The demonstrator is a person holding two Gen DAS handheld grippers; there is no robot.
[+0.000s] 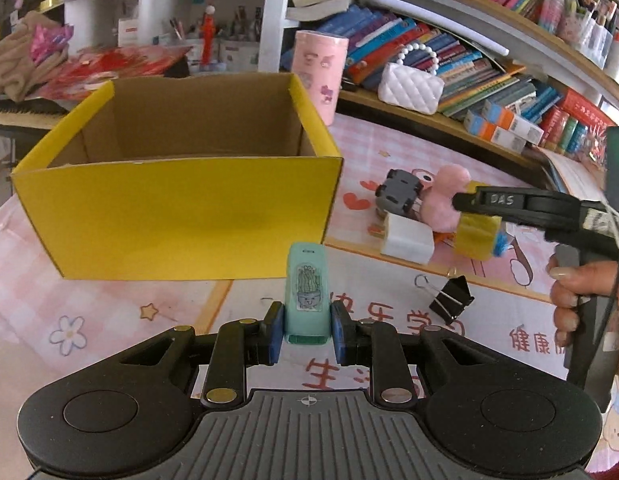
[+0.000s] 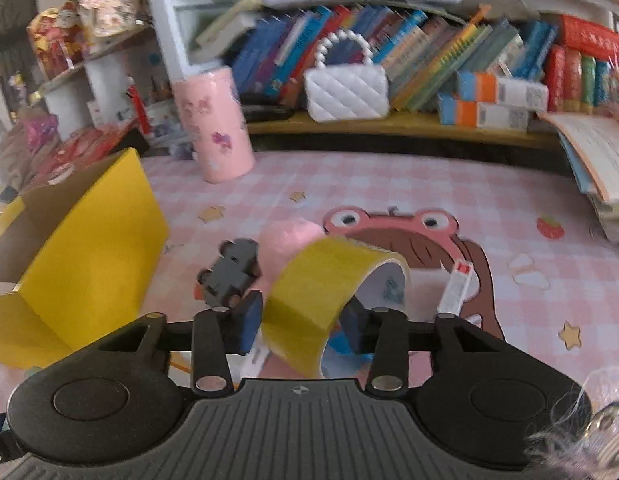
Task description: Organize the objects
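My left gripper point(image 1: 307, 330) is shut on a mint-green correction-tape case point(image 1: 306, 290) with a cactus sticker, held just in front of the open yellow cardboard box point(image 1: 181, 208). My right gripper point(image 2: 299, 320) is shut on a yellow tape roll point(image 2: 325, 300) and holds it above the table; in the left wrist view the roll point(image 1: 477, 236) hangs under the right gripper's fingers point(image 1: 505, 202). A grey toy car point(image 2: 229, 276), a pink plush point(image 1: 445, 196), a white block point(image 1: 407, 236) and a black binder clip point(image 1: 451, 300) lie on the pink mat right of the box.
A pink cup point(image 1: 319, 72) stands behind the box's right corner. A white quilted purse point(image 2: 345, 88) and rows of books point(image 2: 449, 52) fill the shelf behind. The yellow box point(image 2: 81, 252) is at the left in the right wrist view. Open booklets point(image 2: 597, 152) lie at the far right.
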